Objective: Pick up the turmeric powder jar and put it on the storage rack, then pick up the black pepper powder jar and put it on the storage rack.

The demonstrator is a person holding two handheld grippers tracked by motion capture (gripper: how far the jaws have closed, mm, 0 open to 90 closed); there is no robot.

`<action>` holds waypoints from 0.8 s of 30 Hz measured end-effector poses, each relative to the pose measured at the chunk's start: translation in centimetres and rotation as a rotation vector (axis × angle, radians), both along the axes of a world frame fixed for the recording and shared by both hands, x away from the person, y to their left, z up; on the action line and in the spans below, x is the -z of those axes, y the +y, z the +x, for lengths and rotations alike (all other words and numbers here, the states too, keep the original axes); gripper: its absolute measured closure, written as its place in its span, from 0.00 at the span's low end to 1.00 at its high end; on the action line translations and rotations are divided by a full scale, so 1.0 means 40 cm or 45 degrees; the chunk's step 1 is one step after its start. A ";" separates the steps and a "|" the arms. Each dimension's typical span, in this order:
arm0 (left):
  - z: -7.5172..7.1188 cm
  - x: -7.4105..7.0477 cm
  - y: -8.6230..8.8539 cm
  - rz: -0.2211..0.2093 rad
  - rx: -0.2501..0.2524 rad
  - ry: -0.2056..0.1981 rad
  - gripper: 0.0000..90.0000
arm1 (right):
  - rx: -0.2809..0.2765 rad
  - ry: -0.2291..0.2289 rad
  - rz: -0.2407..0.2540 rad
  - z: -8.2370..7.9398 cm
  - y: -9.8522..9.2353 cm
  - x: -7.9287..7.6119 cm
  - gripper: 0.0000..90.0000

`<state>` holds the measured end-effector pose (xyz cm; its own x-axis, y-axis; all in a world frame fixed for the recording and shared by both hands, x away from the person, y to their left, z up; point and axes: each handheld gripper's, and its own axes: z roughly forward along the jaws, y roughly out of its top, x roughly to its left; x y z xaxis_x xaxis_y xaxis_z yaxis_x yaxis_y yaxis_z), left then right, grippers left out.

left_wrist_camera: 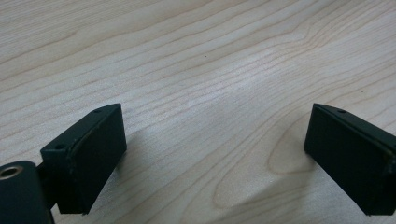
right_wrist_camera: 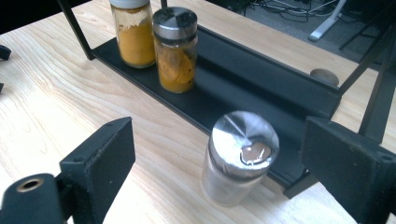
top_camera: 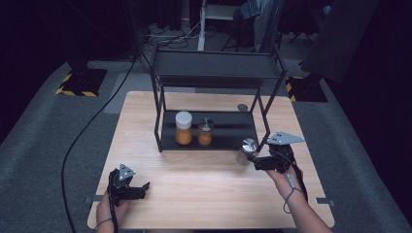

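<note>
Clear glass jar with a shiny metal lid point(right_wrist_camera: 239, 158) stands on the pale wooden table point(top_camera: 194, 194), just near of the black metal rack's point(top_camera: 228, 131) lower shelf at its right end. The right gripper point(top_camera: 253, 160) has its jaws apart around the jar, not pressing it. The left gripper point(top_camera: 141, 190) rests at the table's near left, jaws wide apart.

- High view: from above the table's near edge, facing forward and down over the wooden table point(top_camera: 194, 194) and black rack point(top_camera: 214, 73).
- Left gripper view: close, low over bare tabletop.
- Right gripper view: close, facing the rack; shares the clear steel-lidded jar point(right_wrist_camera: 238, 158) with the high view.
</note>
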<state>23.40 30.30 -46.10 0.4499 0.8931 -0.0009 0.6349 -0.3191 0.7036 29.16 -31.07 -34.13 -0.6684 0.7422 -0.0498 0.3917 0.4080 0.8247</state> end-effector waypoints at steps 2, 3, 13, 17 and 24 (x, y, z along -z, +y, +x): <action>0.000 0.000 0.000 0.000 0.001 -0.001 0.06 | 0.005 0.006 0.004 -0.003 -0.005 0.007 0.12; 0.000 0.000 0.000 0.000 0.000 0.000 0.06 | 0.008 0.009 0.007 -0.005 -0.008 0.011 0.12; 0.002 0.001 0.000 -0.002 0.002 -0.003 0.06 | 0.046 0.049 -0.012 -0.014 -0.021 0.064 0.12; 0.002 0.001 -0.001 -0.002 0.001 -0.003 0.06 | 0.057 0.052 -0.031 -0.017 -0.021 0.082 0.12; 0.002 0.001 -0.001 -0.002 0.001 -0.003 0.06 | 0.081 0.061 -0.029 -0.018 -0.032 0.106 0.12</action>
<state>23.48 30.28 -46.15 0.4507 0.8927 -0.0015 0.6327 -0.3184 0.7059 28.43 -32.35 -38.36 -0.6219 0.7822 -0.0360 0.4562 0.3993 0.7953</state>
